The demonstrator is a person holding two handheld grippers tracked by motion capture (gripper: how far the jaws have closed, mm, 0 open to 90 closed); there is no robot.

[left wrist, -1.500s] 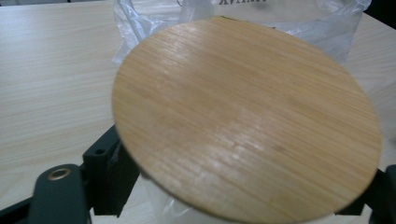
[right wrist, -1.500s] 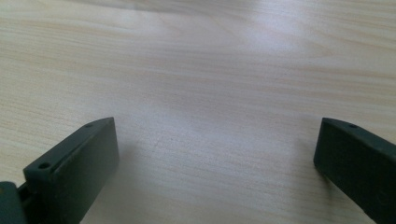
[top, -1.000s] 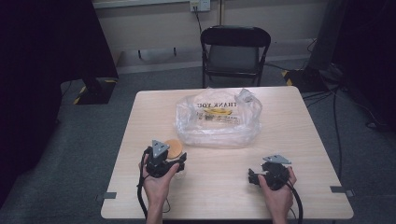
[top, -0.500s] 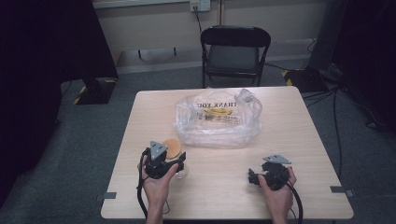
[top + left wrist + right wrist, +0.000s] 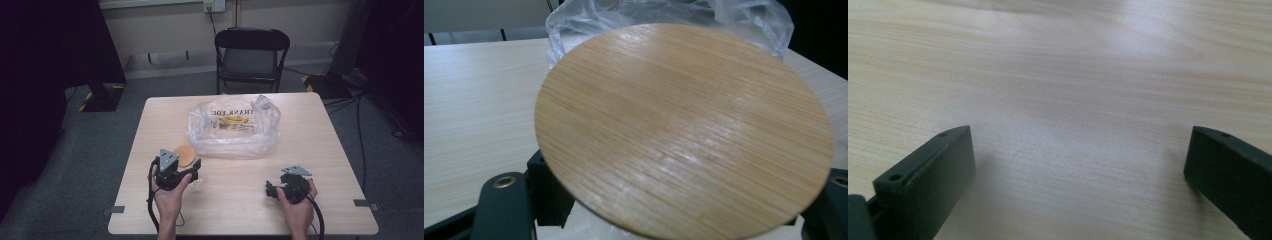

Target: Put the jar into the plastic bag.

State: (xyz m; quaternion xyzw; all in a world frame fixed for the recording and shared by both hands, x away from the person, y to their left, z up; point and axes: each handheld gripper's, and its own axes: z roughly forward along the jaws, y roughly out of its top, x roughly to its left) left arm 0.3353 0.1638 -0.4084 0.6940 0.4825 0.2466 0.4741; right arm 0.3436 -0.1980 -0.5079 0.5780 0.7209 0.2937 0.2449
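Wooden-lidded jar [image 5: 684, 130] clamped in left tool [image 5: 176, 172]; right tool [image 5: 290, 186] jaws apart, empty.

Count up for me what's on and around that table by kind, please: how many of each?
Round bamboo-topped jar, held in the left gripper: 1
Clear plastic bag printed THANK YOU: 1
Black handheld grippers, counting the right gripper: 2
Pale wooden table: 1
Black folding chair: 1
Total: 6
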